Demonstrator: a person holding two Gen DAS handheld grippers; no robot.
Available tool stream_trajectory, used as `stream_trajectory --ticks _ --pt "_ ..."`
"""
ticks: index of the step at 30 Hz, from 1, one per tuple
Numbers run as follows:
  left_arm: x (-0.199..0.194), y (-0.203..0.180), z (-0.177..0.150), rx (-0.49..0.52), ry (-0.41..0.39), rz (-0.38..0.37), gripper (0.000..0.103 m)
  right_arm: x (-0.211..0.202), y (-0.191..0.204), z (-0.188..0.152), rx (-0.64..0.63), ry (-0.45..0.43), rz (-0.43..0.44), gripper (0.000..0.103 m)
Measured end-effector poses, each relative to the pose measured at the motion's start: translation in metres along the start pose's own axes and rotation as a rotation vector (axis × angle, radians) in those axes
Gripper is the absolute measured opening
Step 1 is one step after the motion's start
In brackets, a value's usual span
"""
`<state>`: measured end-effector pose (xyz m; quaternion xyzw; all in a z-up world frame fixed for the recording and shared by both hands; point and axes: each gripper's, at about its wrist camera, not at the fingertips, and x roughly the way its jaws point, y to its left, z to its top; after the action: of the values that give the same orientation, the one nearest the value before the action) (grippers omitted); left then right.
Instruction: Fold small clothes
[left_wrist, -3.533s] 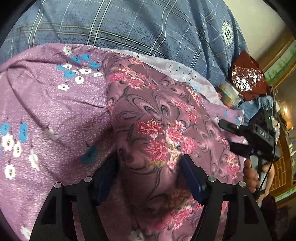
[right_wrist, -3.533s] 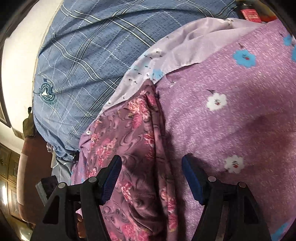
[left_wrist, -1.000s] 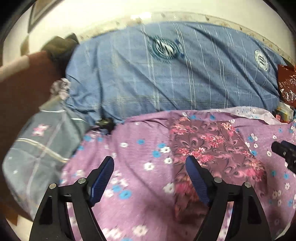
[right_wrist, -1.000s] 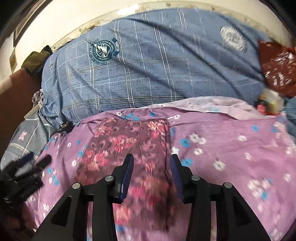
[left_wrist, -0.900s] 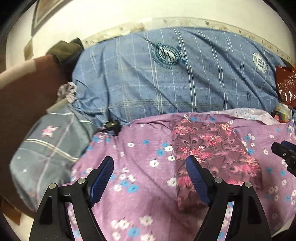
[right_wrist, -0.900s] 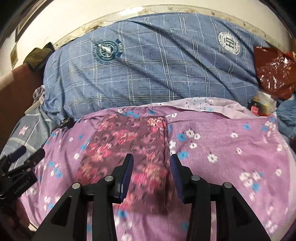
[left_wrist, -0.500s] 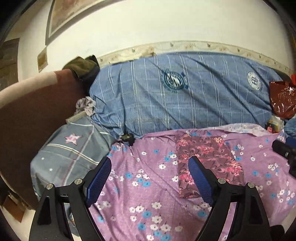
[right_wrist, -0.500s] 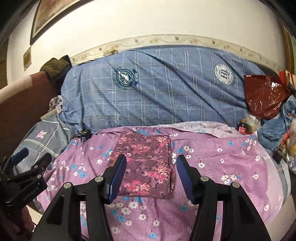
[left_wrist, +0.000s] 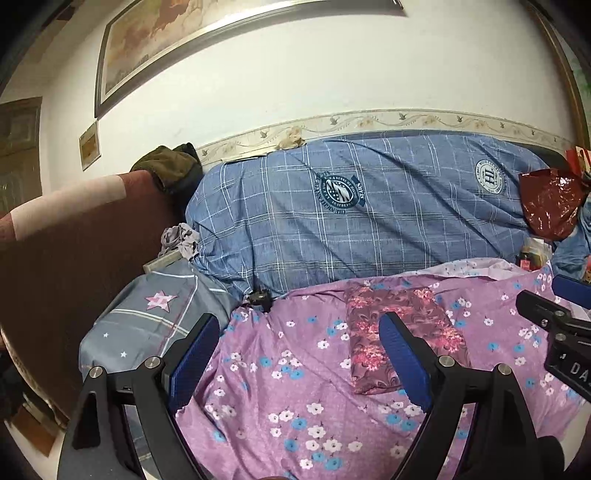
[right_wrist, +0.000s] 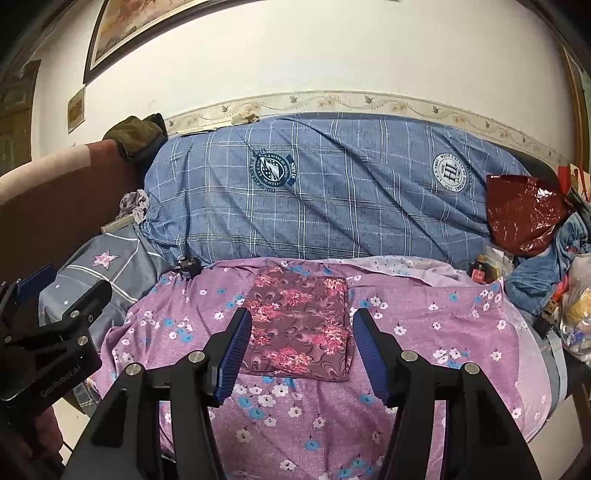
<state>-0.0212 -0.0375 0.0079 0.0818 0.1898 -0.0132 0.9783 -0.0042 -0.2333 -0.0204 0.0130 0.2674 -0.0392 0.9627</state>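
Item: maroon floral cloth garment (right_wrist: 300, 325), folded into a flat rectangle, lying at 12 o'clock on purple flowered bedsheet (right_wrist: 424, 332). Left gripper (left_wrist: 299, 360) and right gripper (right_wrist: 301, 354): jaws apart, just opened wider, empty. Folding apparently complete.

dim, even indoor light; sharp centre, perhaps softer toward warped edges.
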Motion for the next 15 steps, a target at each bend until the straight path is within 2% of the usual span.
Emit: stream_trajectory --ticks 8,15 --pt "-0.003 0.012 0.001 -0.020 -0.010 -0.006 0.089 -0.007 0.005 0.000 -0.017 -0.015 -0.029 0.059" --pt "0.004 0.018 -0.001 -0.032 0.017 -0.037 0.089 -0.006 0.017 -0.002 -0.050 -0.009 -0.059 0.059"
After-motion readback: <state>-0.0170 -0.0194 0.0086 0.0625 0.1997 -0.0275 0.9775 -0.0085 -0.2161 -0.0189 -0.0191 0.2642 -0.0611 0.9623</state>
